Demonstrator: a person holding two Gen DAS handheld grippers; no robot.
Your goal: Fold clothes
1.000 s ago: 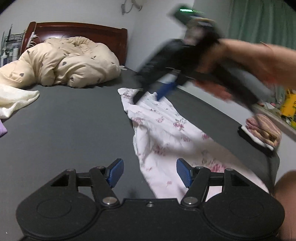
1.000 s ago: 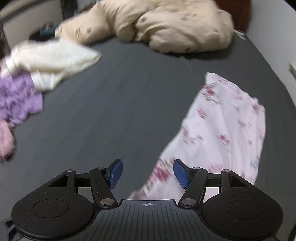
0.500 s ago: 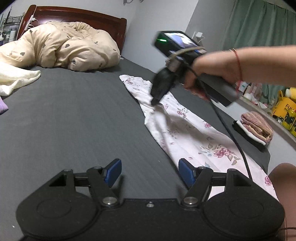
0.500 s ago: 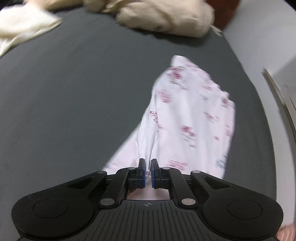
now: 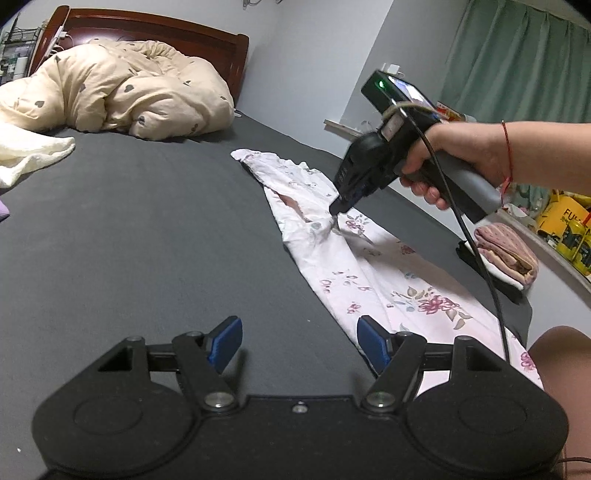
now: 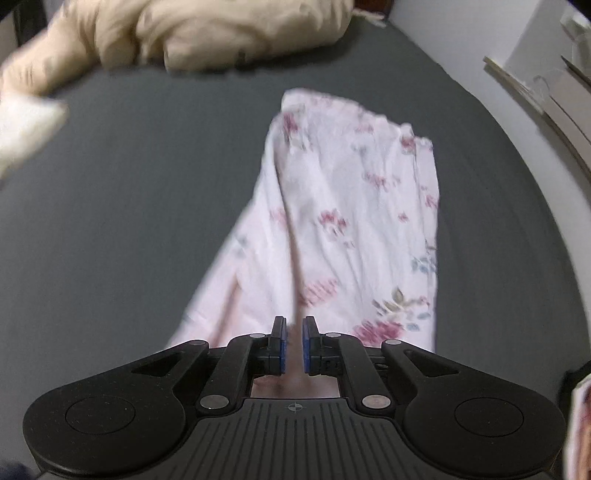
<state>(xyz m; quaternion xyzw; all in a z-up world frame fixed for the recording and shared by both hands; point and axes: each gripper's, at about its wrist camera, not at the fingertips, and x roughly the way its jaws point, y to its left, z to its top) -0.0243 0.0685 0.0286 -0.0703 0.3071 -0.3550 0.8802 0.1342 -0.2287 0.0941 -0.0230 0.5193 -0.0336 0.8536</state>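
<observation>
A long pink floral garment [image 5: 373, 269] lies stretched along the right side of the dark grey bed [image 5: 147, 236]. My right gripper [image 5: 334, 216] points steeply down onto its middle and is shut on a raised pinch of the floral cloth [image 6: 332, 221]. In the right wrist view its tips [image 6: 294, 345] stand nearly together with pink cloth between the blue pads. My left gripper [image 5: 299, 343] hovers open low over the bed at the garment's near end. Its right fingertip [image 5: 373, 341] sits at the cloth's edge, and nothing lies between the pads.
A cream duvet [image 5: 122, 92] is heaped against the wooden headboard [image 5: 155, 29]. A cream cloth [image 5: 29, 155] lies at the far left. Folded clothes [image 5: 502, 254] are stacked at the bed's right edge. A person's knee [image 5: 569, 373] shows at the lower right.
My right gripper went from open to shut and came down onto the garment's middle, pinching the cloth. My left gripper settled lower near the garment's near end, still open.
</observation>
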